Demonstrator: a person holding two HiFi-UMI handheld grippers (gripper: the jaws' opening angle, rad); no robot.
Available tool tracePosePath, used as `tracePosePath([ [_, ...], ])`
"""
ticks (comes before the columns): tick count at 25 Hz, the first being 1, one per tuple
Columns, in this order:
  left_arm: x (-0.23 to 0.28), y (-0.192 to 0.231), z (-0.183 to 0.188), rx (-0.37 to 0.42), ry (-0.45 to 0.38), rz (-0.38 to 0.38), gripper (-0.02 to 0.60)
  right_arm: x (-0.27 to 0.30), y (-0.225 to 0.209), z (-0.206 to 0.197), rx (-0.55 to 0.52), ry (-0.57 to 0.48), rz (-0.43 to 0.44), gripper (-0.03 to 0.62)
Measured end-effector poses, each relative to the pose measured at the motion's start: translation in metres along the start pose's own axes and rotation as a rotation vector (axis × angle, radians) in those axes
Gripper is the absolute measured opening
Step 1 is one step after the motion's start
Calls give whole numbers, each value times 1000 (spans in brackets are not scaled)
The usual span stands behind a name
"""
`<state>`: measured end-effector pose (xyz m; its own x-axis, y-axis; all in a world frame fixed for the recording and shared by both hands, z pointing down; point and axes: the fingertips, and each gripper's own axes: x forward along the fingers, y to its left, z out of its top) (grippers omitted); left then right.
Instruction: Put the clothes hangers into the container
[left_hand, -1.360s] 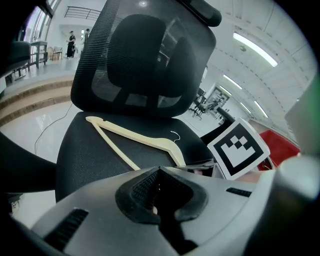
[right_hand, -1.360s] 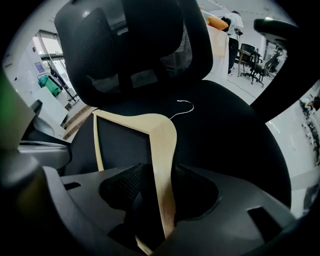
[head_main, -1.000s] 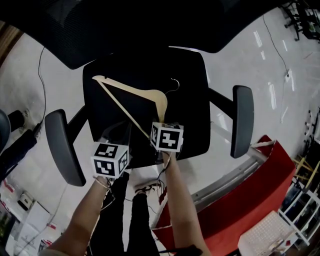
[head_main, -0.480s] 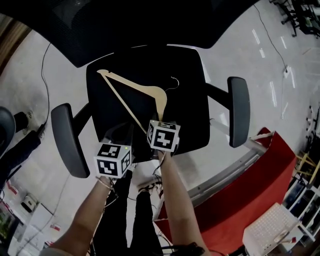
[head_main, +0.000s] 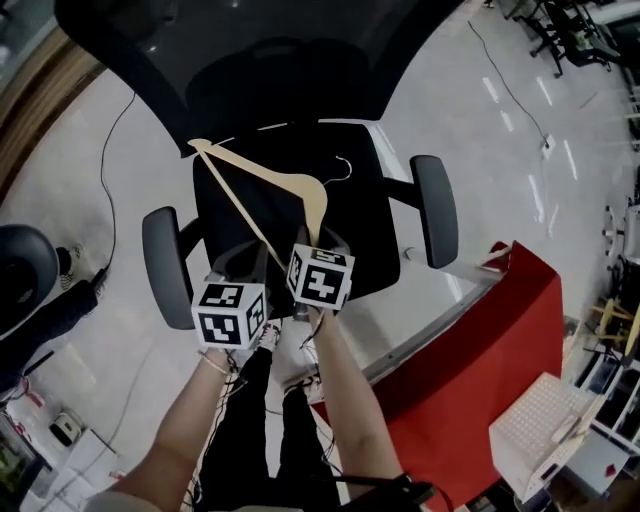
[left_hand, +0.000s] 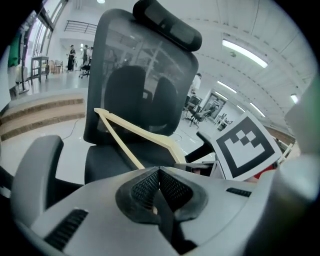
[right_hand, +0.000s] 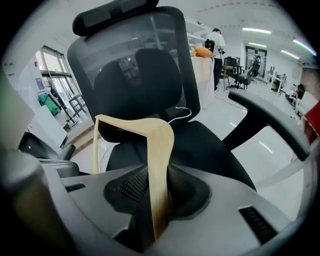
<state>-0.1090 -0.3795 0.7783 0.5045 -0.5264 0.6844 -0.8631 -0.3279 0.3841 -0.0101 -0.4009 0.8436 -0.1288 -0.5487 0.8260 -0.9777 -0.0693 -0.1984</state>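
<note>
Hanger: my right gripper now has it. Its jaws were wide a second ago and have just closed on the end of the wooden arm. My left gripper has its tips together. A sliver of pale wood shows behind them, and I can't tell if it pinches the bar. Both grippers are higher than before. The hanger looks lifted off the chair seat, with its far tip by the backrest. So the pick is done and the carry is next. The likely container is the white basket to my right, well apart from the chair. Watch the armrest on the swing.
</note>
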Motion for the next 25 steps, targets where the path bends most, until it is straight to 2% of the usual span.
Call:
tracePosePath([
  [7,-90,-43,62,40,-129,-9,0,-99,39,63,144,-157,93,117],
  [11,-117,-50,72,39,-159,1,0,-139,48,86,172,-219,120,117],
  [15,-175,-77,96,26,-185,17,0,-211,61,115,202,-251,149,117],
  [21,-201,-79,135,50,-254,8,0,-244,88,162,176,-333,179,117],
  [25,-240,-114,137,81,-307,-1,0,-302,90,164,161,-397,206,117],
])
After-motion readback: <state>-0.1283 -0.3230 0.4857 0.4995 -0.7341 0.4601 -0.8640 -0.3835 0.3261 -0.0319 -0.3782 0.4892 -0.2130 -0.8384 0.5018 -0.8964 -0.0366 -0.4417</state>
